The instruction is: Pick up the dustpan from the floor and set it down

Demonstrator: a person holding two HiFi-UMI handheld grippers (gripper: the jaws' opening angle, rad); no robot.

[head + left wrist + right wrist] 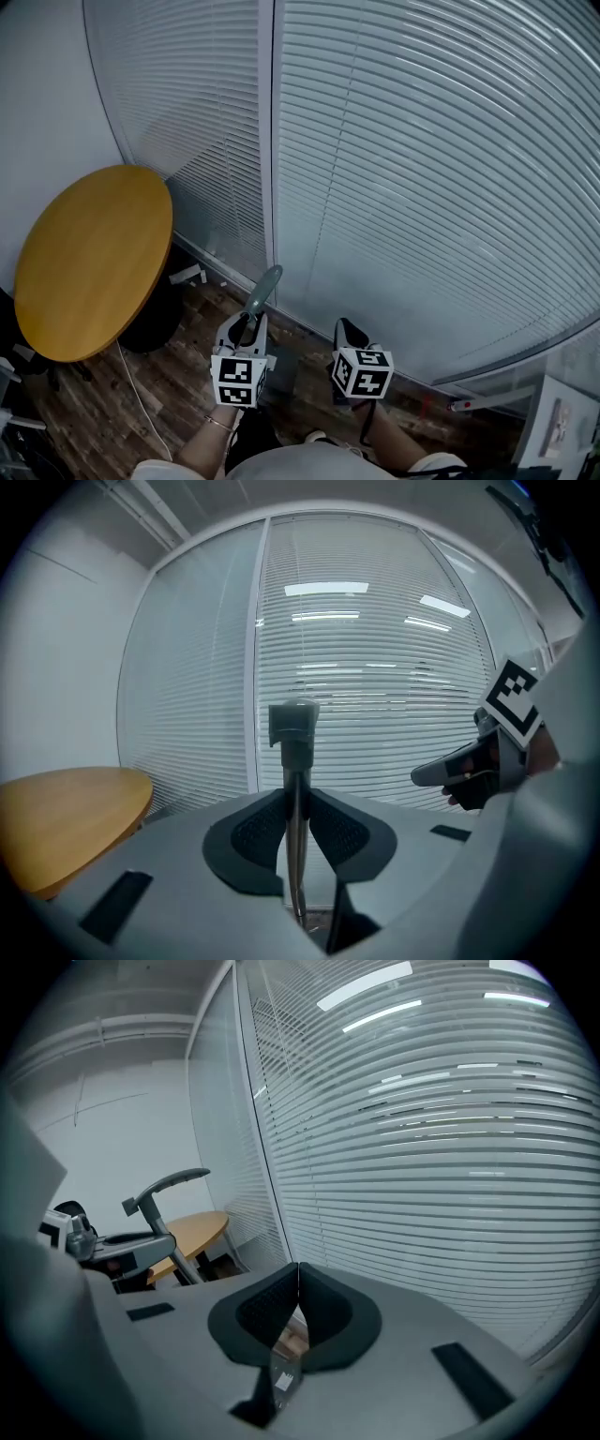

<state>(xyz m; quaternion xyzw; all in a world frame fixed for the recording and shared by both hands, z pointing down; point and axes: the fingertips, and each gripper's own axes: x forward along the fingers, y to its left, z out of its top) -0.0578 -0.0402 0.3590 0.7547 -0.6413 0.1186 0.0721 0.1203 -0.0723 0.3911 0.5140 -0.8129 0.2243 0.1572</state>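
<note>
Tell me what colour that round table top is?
The round table top is a warm yellow-orange, clearest in the head view.

A: Walls first?
B: The far side is glass from the floor up, with white slatted blinds (422, 187) lowered behind it, slats level. One pale upright post (266, 141) divides the panes. A plain white wall (47, 94) meets the glass at the left.
A: Floor?
B: Dark wood planks (169, 394), mixed brown tones. A thin white cable (141, 398) trails across them.
A: Furniture?
B: One round table (89, 262) with a yellow-brown top on a dark base (155, 323). It stands in the corner, near both wall and glass.
A: Light?
B: Dim, with a bluish cast. Long ceiling strip lights (323, 590) show as reflections high on the glass.
</note>
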